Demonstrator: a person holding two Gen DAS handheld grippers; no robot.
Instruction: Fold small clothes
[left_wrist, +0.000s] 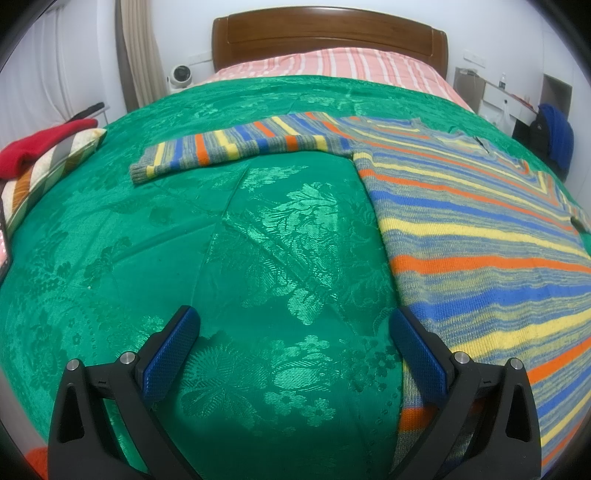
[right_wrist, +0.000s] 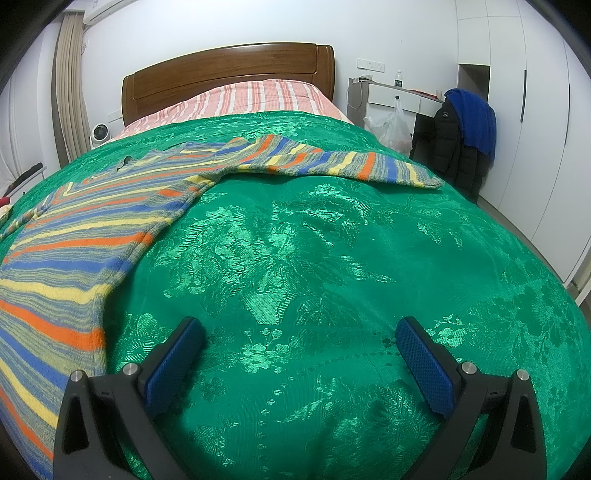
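A striped knit sweater (left_wrist: 480, 229) in grey, blue, yellow and orange lies flat on the green bedspread (left_wrist: 221, 258). In the left wrist view its body fills the right side and one sleeve (left_wrist: 236, 147) stretches out to the left. My left gripper (left_wrist: 295, 332) is open over bare bedspread, its right finger just over the sweater's left hem edge. In the right wrist view the sweater (right_wrist: 74, 243) lies at left, with its other sleeve (right_wrist: 354, 166) reaching right. My right gripper (right_wrist: 299, 339) is open above the green bedspread (right_wrist: 332, 258), holding nothing.
A wooden headboard (left_wrist: 328, 37) and pink striped sheet (left_wrist: 332, 66) lie at the far end. Red cloth on a striped pillow (left_wrist: 40, 155) sits at the bed's left edge. A desk (right_wrist: 399, 98), a plastic bag (right_wrist: 391, 125) and dark jackets on a chair (right_wrist: 461, 136) stand right of the bed.
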